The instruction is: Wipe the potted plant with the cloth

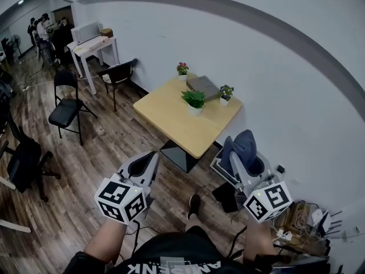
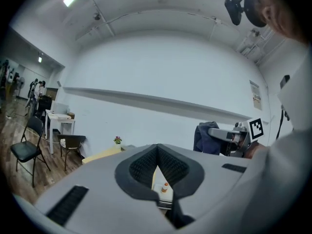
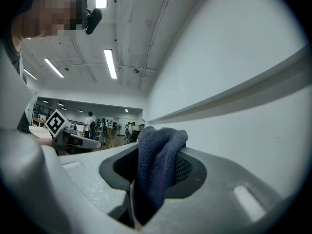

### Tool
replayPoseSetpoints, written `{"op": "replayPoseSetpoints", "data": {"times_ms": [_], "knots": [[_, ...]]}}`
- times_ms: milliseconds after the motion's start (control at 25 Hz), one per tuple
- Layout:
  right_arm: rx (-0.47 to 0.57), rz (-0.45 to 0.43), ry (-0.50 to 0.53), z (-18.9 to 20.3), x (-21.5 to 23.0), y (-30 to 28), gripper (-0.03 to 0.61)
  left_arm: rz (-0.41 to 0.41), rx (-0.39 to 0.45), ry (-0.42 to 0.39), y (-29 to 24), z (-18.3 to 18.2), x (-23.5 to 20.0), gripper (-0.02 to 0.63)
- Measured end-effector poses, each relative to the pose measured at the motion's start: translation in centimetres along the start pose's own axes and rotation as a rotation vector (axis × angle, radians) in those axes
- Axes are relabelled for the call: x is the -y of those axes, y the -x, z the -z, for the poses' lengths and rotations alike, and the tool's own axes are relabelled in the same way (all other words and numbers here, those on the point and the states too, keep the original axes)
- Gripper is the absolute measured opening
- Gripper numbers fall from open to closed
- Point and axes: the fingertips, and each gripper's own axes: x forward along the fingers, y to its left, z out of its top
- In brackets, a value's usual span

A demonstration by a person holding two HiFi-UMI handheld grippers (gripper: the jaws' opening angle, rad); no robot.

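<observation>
Potted plant (image 1: 195,100), green and leafy in a pale pot, stood upright near the middle of the wooden table (image 1: 182,127), close to two smaller potted plants and a flat grey item. Its long axis ran vertically, and the leaves fanned upward and outward. Both claws were held well apart from the table, above the floor. The right claw (image 1: 239,161) was clamped on the dark blue cloth (image 3: 156,165), which was bunched between the jaws with a fold bulging past their tips. The left claw (image 1: 151,157) was fully closed with nothing between its jaws. The step in hand appeared to be the approach to the table. To do it well, the bulging fold should probably meet the foliage first and stroke outward along the leaves with light pressure, since the pot looked light enough to tip. The empty left claw might steady the pot's side.
</observation>
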Motion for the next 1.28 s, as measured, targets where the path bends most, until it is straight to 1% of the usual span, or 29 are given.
{"op": "replayPoseSetpoints", "data": {"times_ms": [80,280,440,520,600,720,840,1000,1080,1200,1280], "knots": [[-0.004,-0.016,-0.002,0.3,1.4,-2.1,0.129,-0.016,-0.003,-0.003,-1.8,-0.2,-1.0,0.002],[0.019,-0.063,-0.003,0.0,6.2,-7.4,0.129,-0.082,0.007,-0.067,-7.3,-2.0,-3.5,0.002],[0.019,-0.091,0.009,-0.4,10.2,-11.2,0.129,-0.116,0.007,-0.075,-12.2,-3.3,-5.3,0.002],[0.010,-0.106,0.008,-0.3,11.8,-12.6,0.129,-0.103,-0.017,-0.084,-14.4,-3.4,-5.5,0.002],[0.002,-0.125,-0.001,0.2,13.4,-14.0,0.129,-0.074,-0.063,-0.100,-16.9,-2.9,-5.5,0.002],[-0.001,-0.144,-0.014,1.0,15.7,-15.6,0.129,-0.079,-0.113,-0.136,-19.9,-2.0,-5.9,0.002],[-0.005,-0.154,-0.038,1.6,18.0,-16.8,0.129,-0.088,-0.120,-0.122,-22.6,-2.4,-6.3,0.002],[-0.015,-0.167,-0.041,2.2,21.0,-18.1,0.129,-0.097,-0.118,-0.153,-26.8,-3.3,-6.7,0.002],[-0.017,-0.173,-0.042,2.4,22.3,-18.5,0.129,-0.077,-0.127,-0.173,-28.9,-3.2,-6.4,0.002],[-0.007,-0.168,-0.048,2.5,24.7,-19.3,0.129,-0.032,-0.135,-0.161,-31.8,-3.1,-5.9,0.002],[-0.007,-0.163,-0.055,2.7,26.2,-20.1,0.129,-0.044,-0.136,-0.178,-33.2,-3.2,-6.3,0.002]]}}
